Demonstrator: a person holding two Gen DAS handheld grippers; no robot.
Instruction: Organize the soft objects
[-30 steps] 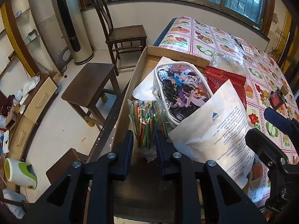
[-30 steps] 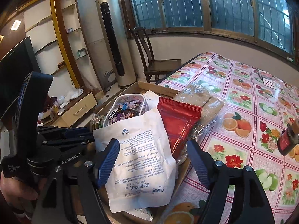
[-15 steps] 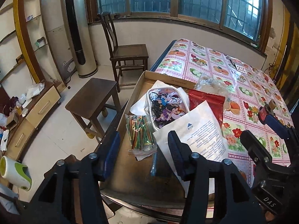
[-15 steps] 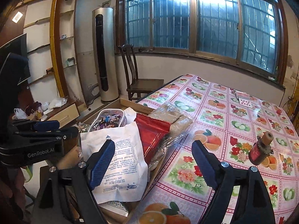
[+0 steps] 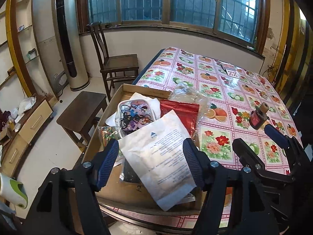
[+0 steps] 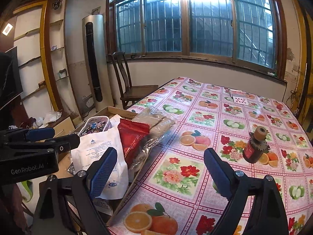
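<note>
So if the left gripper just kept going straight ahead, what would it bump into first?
Probably the white printed pouch lying in the cardboard box: it sits right between the left gripper's open jaws. Depth is hard to judge here.

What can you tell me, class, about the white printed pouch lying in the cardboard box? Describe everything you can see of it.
The white printed pouch is a flat, soft-looking packet, matte like paper or plastic film, with a small blue triangle logo and lines of dark print too small to read. It lies tilted across the cardboard box, its lower corner reaching over the near rim. It overlaps the red foil bag and the cartoon-printed case. No gripper touches it.
</note>
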